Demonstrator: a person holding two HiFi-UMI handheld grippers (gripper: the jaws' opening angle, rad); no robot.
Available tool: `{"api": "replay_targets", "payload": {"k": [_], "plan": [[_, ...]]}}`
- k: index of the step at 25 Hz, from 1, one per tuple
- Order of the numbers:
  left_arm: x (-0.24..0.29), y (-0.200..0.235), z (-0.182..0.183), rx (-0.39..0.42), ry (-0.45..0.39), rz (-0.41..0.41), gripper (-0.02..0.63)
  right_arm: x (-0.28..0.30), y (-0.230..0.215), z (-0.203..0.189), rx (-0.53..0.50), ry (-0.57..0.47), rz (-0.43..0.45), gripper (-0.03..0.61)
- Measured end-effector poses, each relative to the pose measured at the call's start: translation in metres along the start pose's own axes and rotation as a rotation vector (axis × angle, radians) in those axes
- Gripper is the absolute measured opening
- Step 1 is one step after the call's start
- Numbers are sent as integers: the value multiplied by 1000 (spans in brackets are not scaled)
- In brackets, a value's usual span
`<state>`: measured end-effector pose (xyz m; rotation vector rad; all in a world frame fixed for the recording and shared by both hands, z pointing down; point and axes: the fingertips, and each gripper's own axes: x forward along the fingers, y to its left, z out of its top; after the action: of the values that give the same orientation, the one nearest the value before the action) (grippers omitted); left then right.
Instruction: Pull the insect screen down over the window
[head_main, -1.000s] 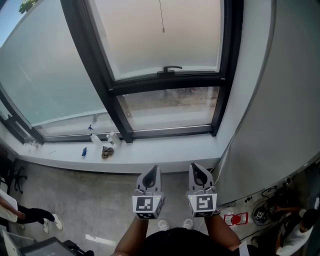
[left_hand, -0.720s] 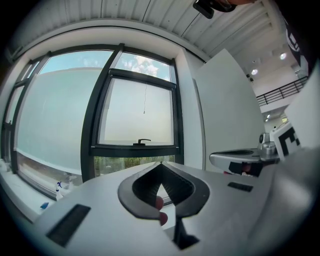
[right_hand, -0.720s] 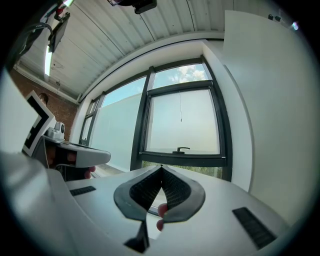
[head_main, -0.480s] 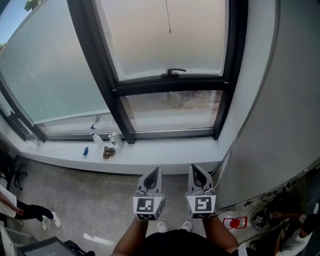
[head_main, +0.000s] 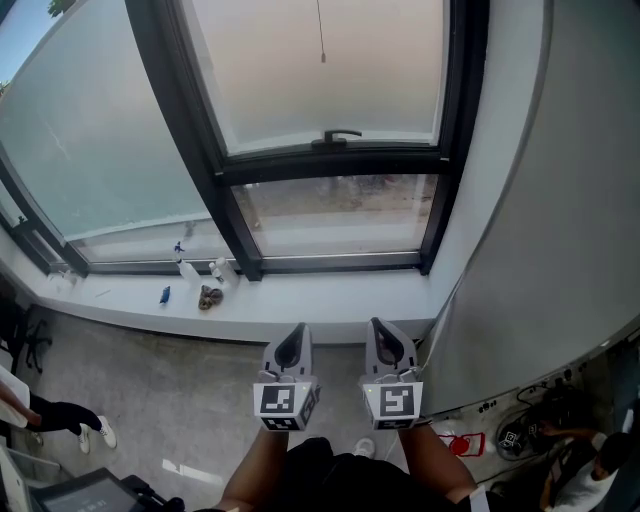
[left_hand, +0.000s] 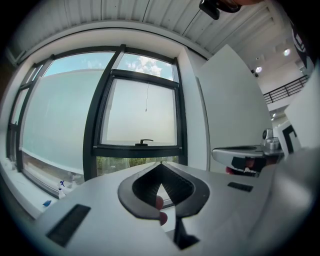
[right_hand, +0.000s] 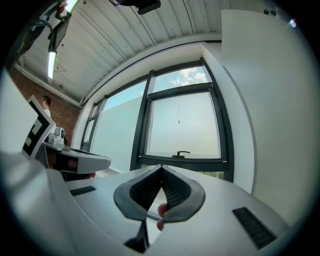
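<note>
Insect screen's pull cord was seen hanging before the upper pane, well ahead; it was judged light and limp, best pinched near its end. Left gripper and right gripper were shut, empty.

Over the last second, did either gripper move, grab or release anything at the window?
No visible change beyond a slight shift of the head view. The left gripper and right gripper stay shut and empty, side by side short of the window sill; the cord hangs untouched.
</note>
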<state>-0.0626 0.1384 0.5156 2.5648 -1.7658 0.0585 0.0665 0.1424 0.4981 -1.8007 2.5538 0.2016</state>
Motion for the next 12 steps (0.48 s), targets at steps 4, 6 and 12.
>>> {"api": "replay_targets", "payload": {"k": [4, 6, 12], "plan": [[-1, 1, 3, -18, -4, 9, 2, 0, 4, 2, 47, 17, -6, 3], [0, 2, 2, -10, -5, 2, 2, -1, 5, 2, -1, 7, 11, 3], [10, 3, 1, 9, -24, -38, 2, 7, 3, -9, -12, 20, 16, 3]]}}
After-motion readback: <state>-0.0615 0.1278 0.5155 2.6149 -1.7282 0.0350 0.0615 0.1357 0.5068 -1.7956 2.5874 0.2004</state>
